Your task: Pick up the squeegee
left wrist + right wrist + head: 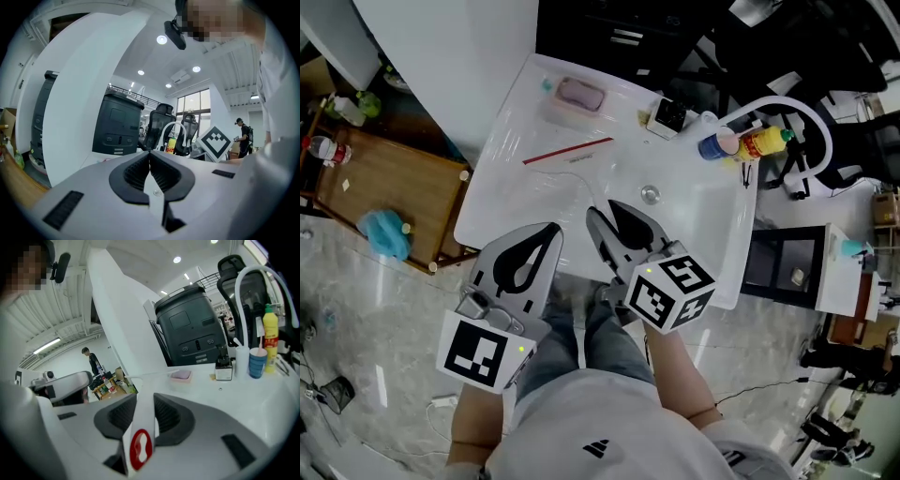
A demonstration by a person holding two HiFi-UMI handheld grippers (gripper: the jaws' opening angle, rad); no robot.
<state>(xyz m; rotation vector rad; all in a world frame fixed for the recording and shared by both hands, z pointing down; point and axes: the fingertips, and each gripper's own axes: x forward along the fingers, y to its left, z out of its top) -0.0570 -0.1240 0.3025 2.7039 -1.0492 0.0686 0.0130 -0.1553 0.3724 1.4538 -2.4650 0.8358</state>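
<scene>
White sink [712,253], cluttered workshop behind. Nearest: L gripper [551,231] pressed together, empty. R gripper [606,214] pinching squeegee [142,425] by handle, red blade out over sink's left half. Pick-up looks near done; next needs firm pinch, lift clear.

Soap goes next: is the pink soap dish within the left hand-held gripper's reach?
Probably: the left hand-held gripper is empty, shut; only the squeegee in the right hand-held gripper crosses the way.
</scene>
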